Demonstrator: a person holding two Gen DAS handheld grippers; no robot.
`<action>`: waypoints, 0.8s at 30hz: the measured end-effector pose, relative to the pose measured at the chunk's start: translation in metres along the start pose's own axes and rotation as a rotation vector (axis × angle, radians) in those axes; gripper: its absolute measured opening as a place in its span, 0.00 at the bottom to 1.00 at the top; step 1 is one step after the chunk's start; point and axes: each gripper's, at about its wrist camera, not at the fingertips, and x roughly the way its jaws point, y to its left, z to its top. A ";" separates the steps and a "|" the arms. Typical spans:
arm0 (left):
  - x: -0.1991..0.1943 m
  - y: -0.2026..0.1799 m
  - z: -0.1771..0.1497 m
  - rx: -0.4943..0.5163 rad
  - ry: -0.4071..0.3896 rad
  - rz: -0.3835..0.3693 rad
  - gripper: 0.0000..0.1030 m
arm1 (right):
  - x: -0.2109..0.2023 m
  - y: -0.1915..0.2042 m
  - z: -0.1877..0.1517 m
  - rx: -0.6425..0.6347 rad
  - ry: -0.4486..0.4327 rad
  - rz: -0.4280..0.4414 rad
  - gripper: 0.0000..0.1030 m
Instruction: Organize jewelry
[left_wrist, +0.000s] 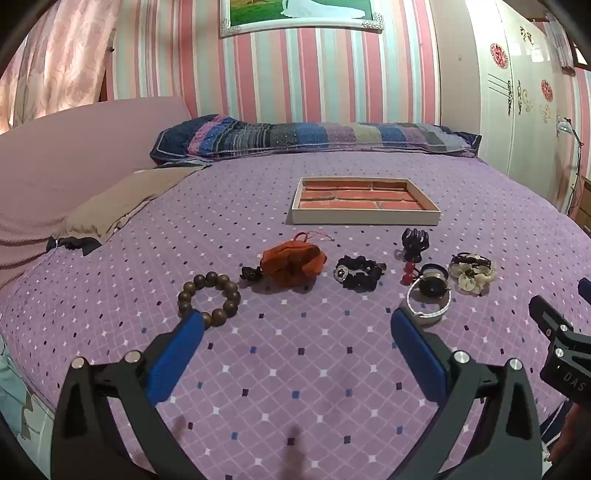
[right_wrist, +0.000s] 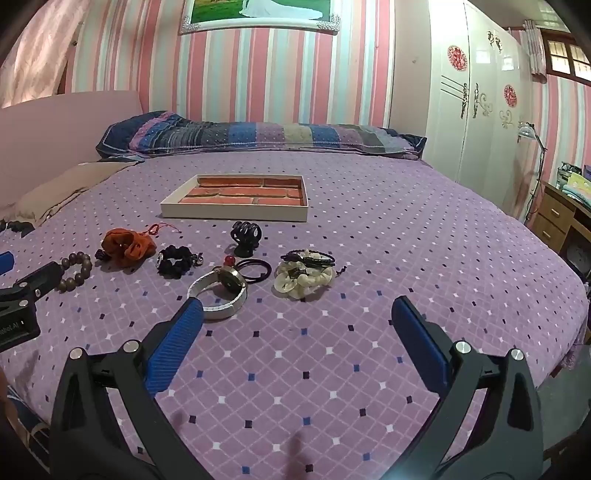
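A row of jewelry lies on the purple bedspread: a wooden bead bracelet (left_wrist: 208, 299) (right_wrist: 75, 271), an orange pouch (left_wrist: 293, 261) (right_wrist: 127, 245), a black scrunchie (left_wrist: 358, 272) (right_wrist: 177, 260), a black claw clip (left_wrist: 415, 243) (right_wrist: 245, 236), a white-strapped watch (left_wrist: 430, 295) (right_wrist: 221, 291), and a cream flower hair tie (left_wrist: 472, 275) (right_wrist: 303, 278). A shallow box with a brick-pattern lining (left_wrist: 364, 218) (right_wrist: 236, 215) sits behind them. My left gripper (left_wrist: 297, 323) is open and empty, in front of the bracelet and watch. My right gripper (right_wrist: 297, 312) is open and empty, in front of the watch and flower tie.
A striped pillow (left_wrist: 314, 138) (right_wrist: 258, 136) lies along the head of the bed. A brown cushion (left_wrist: 125, 203) sits at the left. A white wardrobe (right_wrist: 476, 110) and a wooden desk (right_wrist: 561, 218) stand to the right of the bed.
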 end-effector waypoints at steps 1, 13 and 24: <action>0.000 0.000 0.000 0.001 0.006 0.001 0.96 | 0.000 0.000 0.000 0.003 -0.002 0.002 0.96; 0.002 0.006 -0.002 -0.010 0.006 -0.002 0.96 | 0.002 0.007 0.001 -0.012 -0.006 -0.023 0.96; 0.005 0.003 -0.002 -0.010 0.009 -0.002 0.96 | 0.002 0.005 0.000 -0.015 -0.009 -0.035 0.96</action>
